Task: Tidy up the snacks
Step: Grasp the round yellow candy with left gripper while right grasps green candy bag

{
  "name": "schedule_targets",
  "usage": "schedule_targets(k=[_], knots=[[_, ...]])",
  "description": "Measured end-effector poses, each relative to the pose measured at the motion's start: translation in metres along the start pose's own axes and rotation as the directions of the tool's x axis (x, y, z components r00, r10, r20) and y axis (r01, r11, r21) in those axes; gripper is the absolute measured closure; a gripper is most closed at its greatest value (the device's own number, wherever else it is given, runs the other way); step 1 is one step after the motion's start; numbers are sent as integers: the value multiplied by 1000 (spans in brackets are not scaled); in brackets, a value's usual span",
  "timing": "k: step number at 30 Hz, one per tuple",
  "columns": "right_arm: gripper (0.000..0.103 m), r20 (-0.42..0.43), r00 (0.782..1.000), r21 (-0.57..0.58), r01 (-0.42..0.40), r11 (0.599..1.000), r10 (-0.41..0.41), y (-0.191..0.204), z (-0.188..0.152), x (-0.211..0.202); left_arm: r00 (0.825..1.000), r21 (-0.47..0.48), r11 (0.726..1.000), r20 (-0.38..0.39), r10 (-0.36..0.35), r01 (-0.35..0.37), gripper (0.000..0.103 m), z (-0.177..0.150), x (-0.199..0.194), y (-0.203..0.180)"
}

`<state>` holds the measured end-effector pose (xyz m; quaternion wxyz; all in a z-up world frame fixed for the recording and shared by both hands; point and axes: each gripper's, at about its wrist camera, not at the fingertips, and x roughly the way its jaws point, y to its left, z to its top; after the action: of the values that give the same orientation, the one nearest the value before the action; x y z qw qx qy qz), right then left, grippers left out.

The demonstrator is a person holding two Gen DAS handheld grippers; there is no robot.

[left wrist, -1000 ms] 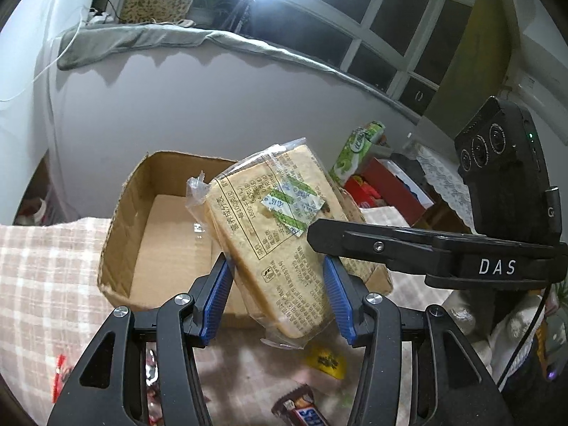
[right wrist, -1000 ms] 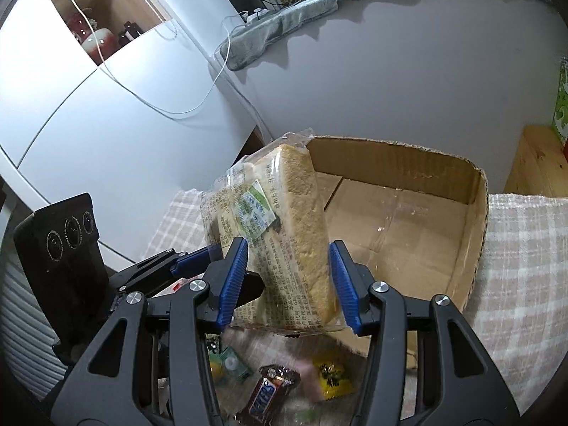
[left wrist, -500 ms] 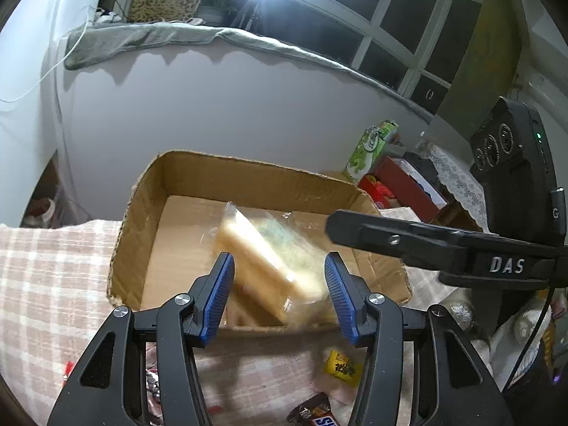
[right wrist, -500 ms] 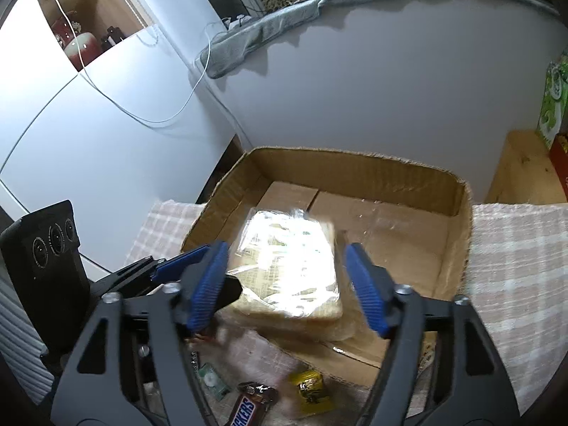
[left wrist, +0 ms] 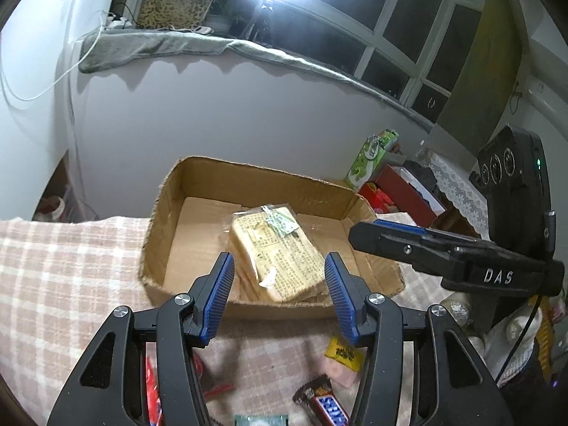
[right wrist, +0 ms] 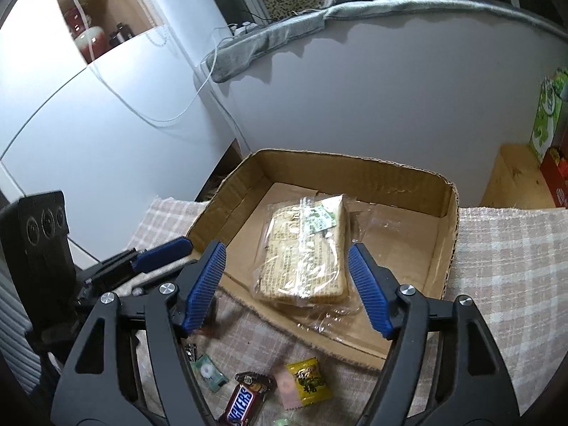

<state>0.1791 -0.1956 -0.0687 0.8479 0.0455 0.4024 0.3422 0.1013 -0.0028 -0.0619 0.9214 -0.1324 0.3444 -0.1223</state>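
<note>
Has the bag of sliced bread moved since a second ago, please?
Yes. The bread bag has dropped from between both grippers' pads to lie flat on the cardboard box floor, near its front wall.

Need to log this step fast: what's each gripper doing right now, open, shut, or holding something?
Left gripper: open, holding nothing.
Right gripper: open after its jaws just widened; the bagged bread lies free in the cardboard box.

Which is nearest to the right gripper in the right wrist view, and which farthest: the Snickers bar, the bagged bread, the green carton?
1. Snickers bar, just below the right gripper, on the cloth.
2. Bagged bread, ahead, inside the cardboard box.
3. Green carton, far right.
</note>
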Motion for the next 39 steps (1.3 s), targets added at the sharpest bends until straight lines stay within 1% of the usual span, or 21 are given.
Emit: schedule_targets(k=[4,6,7,9,11,15,18,22,27,29,31,34,35,39], knots=[[29,5,1000,-28,11,1000,-10,10,-13,-6,1000,3,1000,14,15,-16,51,-7,-16,3],[28,18,1000,-38,10,999,-9,13,-22,-11,1000,-11,1000,20,14,-13,51,-14,-25,8],[22,26,1000,-42,9,999,-8,14,-25,-13,1000,-18,1000,19,12,-12,51,-18,-29,9],[16,61,998,-58,27,998,-23,18,-35,-22,1000,-21,1000,20,19,-19,51,-26,-38,12],[15,73,996,-83,53,995,-47,21,-44,-29,999,-18,999,23,28,-28,51,-34,-45,14],[15,45,993,-138,112,984,-107,28,-63,-36,1000,0,1000,-1,31,-31,51,-54,-53,14],[15,15,991,-169,135,976,-134,30,-82,-35,999,23,999,-16,34,-34,51,-68,-57,13],[15,-26,986,-229,154,961,-164,35,-107,-32,998,25,999,-49,26,-24,51,-87,-56,15],[15,-64,981,-279,156,948,-181,38,-132,-26,995,60,998,-95,41,-35,51,-107,-48,14],[17,-71,979,-283,164,945,-191,35,-138,-25,992,73,996,-112,54,-46,51,-114,-44,15],[24,-94,978,-272,154,950,-185,30,-144,-24,989,82,995,-134,58,-47,51,-119,-39,16],[29,-132,977,-259,128,958,-166,26,-148,-19,987,95,995,-152,55,-40,51,-125,-36,12],[29,-140,976,-264,123,957,-164,28,-150,-17,986,103,994,-155,54,-38,52,-126,-36,11],[41,-172,972,-272,106,957,-157,30,-153,-9,984,124,991,-170,62,-41,58,-130,-31,6]])
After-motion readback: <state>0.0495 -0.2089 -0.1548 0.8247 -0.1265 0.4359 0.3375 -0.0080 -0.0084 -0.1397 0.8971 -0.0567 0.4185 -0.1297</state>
